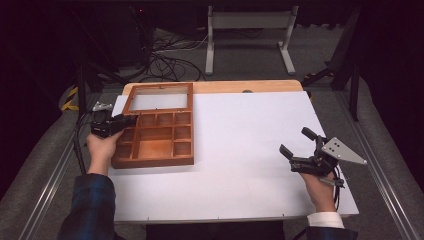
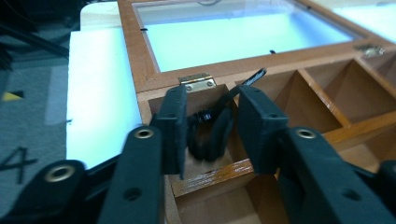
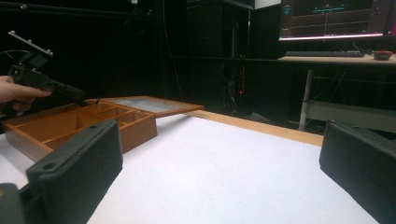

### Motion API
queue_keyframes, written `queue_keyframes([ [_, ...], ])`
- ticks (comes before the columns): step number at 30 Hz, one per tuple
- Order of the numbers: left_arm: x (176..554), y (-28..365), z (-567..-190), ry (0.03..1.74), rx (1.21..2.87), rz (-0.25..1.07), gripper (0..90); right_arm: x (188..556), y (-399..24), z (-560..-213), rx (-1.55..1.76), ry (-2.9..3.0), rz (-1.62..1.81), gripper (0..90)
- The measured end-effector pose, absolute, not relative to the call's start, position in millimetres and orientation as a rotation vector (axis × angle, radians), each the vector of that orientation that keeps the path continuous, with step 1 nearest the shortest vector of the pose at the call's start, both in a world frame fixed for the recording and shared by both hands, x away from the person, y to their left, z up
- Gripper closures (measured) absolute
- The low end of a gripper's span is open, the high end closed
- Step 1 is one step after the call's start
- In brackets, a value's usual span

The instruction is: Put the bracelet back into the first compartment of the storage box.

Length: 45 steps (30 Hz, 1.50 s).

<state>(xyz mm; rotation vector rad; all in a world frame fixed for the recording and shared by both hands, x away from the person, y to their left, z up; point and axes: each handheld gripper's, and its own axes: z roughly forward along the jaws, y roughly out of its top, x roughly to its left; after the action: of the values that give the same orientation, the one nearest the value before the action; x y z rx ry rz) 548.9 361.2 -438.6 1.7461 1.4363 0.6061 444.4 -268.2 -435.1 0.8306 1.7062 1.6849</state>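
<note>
Seems early on: left gripper fingers spread around a black cable in the open box's corner compartment, right gripper released above the tabletop.

Left forearm wears a dark blue plaid sleeve; right wrist shows a white shirt cuff under a dark sleeve edge. Left black two-jaw gripper: matte black plastic jaws with flat rectangular pads, linked arms pinned with brass-coloured round rivets, smaller dark screw holes lower down. Right black two-jaw gripper: same black build, broad ribbed rectangular pads with a small hole near one corner. A grey three-cornered metal plate, dotted with small holes, sits on top. A dark cable trails beside the right wrist.
</note>
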Motion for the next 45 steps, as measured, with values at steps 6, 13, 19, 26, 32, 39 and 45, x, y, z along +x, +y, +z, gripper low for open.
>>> queue_keyframes([
  [6,549,362,-438,1.44,1.727,0.587,52.3,445,-268,-435,0.831,1.706,1.682,0.1],
  [13,543,356,-435,1.402,1.716,0.636,34.4,445,-267,-436,0.83,1.709,1.679,0.1],
  [19,538,352,-436,1.367,1.705,0.638,26.9,445,-267,-436,0.831,1.708,1.675,0.1],
  [26,533,346,-435,1.305,1.711,0.653,20.3,445,-267,-437,0.857,1.703,1.673,0.0],
  [32,529,340,-434,1.272,1.709,0.684,14.6,446,-266,-437,0.853,1.707,1.664,0.0],
  [39,523,334,-433,1.222,1.711,0.695,13.1,446,-266,-437,0.852,1.706,1.665,0.0],
  [45,517,328,-431,1.205,1.695,0.705,11.1,446,-266,-438,0.864,1.707,1.656,0.0],
])
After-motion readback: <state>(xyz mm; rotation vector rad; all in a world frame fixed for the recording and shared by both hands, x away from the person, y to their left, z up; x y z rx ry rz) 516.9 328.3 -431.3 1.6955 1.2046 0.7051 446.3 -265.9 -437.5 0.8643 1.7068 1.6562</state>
